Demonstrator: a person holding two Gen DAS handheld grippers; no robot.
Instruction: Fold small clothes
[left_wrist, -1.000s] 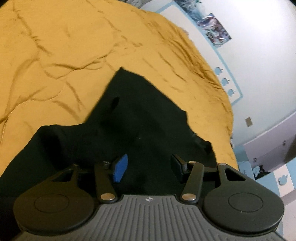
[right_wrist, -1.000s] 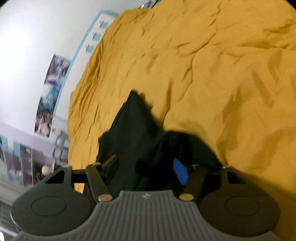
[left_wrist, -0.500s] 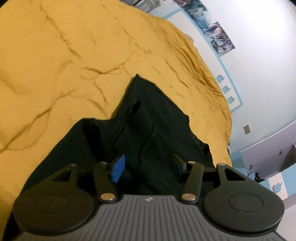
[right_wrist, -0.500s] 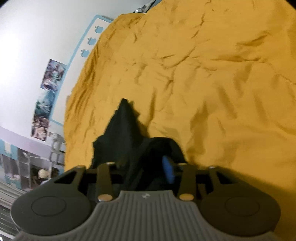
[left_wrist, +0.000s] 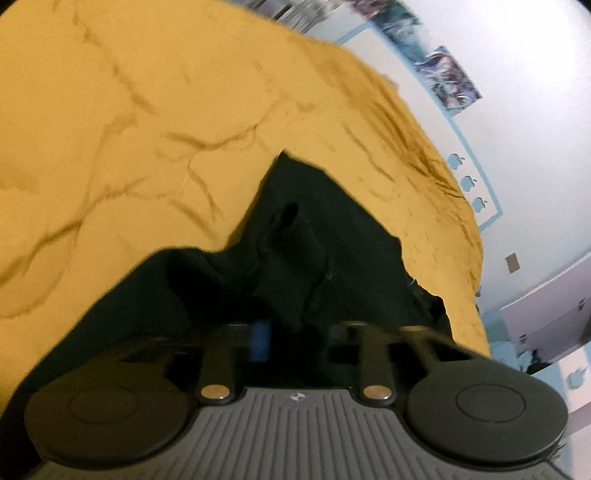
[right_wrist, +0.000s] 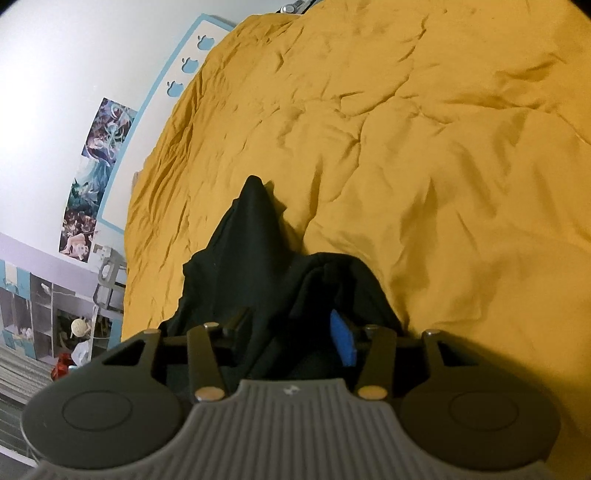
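A bed covered by a creased mustard-yellow bedspread (left_wrist: 155, 122) fills both views, with a pale wall carrying posters (right_wrist: 98, 173) and a blue border strip beyond its edge. A black garment (left_wrist: 314, 251) lies on the bedspread at the near edge, bunched into folds and tapering to a point toward the far side. The left hand-held gripper (left_wrist: 295, 328) has just closed its jaws, and they now stand clamped together on a raised fold of the black garment. The right hand-held gripper (right_wrist: 291, 332) has just been opening its jaws; they stand about halfway apart, with garment fabric lying between them. Its blue pad (right_wrist: 343, 341) sits beside the cloth, and no pressure on the fabric is visible.
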